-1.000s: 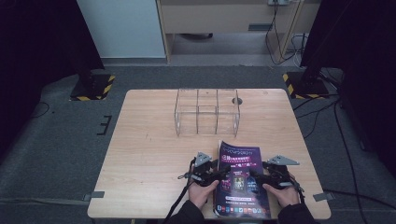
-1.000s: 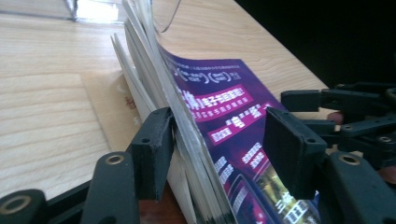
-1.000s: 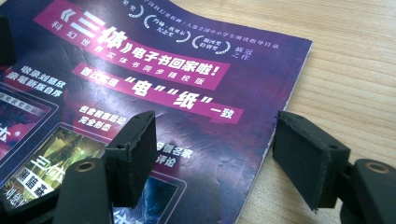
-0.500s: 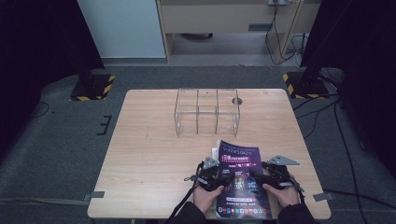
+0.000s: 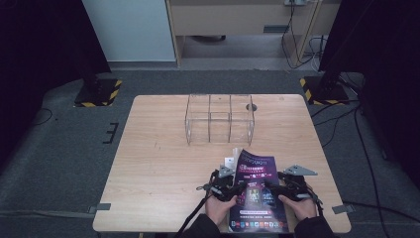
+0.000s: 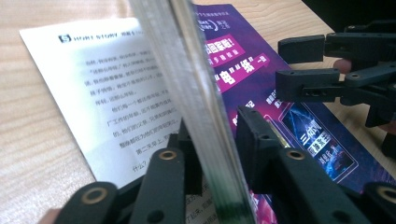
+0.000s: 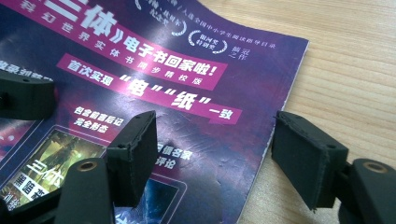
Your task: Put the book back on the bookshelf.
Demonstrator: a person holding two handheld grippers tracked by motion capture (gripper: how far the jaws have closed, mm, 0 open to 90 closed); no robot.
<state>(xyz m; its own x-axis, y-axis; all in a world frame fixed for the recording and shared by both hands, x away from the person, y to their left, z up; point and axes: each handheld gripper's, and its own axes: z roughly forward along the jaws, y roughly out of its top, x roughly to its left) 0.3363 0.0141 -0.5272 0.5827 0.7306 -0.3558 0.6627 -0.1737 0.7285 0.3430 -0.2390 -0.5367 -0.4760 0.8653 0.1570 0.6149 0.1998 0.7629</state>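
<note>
Jaws of left gripper set either side of a lifted sheaf of magazine pages, seemingly pinched, edge-on in left gripper view, white text page exposed beneath. Magazine flat at near edge of wooden table, purple cover up, between both hands. Right gripper spread wide, one jaw over cover, other past its outer edge above bare wood. Clear three-bay organizer farther back. Likely step: opening or lifting magazine. Next move calls for firm grip on sheaf and right jaws steadying cover.
</note>
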